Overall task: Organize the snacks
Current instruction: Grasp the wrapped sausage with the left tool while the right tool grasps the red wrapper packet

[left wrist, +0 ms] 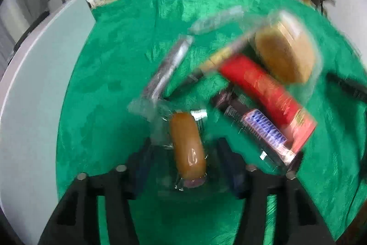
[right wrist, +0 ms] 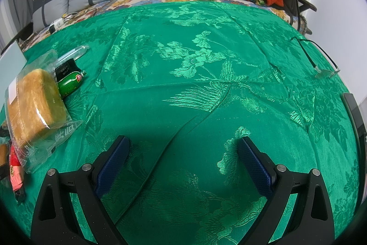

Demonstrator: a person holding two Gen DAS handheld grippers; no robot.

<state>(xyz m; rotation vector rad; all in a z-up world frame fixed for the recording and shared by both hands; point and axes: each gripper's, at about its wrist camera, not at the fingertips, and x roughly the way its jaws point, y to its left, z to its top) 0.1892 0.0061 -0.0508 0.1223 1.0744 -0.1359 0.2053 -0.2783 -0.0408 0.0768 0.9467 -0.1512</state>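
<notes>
Jaws of left gripper (left wrist: 187, 153) clamped on wrapped roll (left wrist: 188, 146) just near of snack pile (left wrist: 263, 88), right gripper (right wrist: 183, 162) gaping empty; lift gently, avoid crushing, set well apart.

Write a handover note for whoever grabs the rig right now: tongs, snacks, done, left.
Left tongs: closed around a small bread roll in clear wrap; frame is blurred, so check the grip.
Right tongs: open, nothing in them, above bare green cloth.
Snacks: all bunched on one side of the cloth: bagged bread loaf, red packet, dark bar with blue lettering, green-wrapped sausage, a few clear-wrapped sticks.
Done: nothing visibly sorted yet.
Left: place the roll, then sort the rest of the pile.
</notes>
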